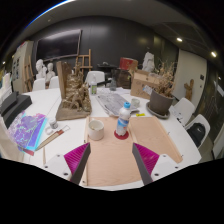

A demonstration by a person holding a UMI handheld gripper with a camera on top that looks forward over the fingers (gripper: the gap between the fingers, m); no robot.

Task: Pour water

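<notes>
A clear water bottle with a blue label and red base stands upright on a light wooden board, just beyond my fingers. To its left on the board's far corner sits a white cup. My gripper is open, its two dark fingers with magenta pads spread wide over the bare board. Nothing is between them; the bottle and cup are ahead and apart from the fingertips.
The white table carries a wooden model, a dark plant pot at the right, a colourful book at the left and small clutter behind the bottle. White chairs stand at the right.
</notes>
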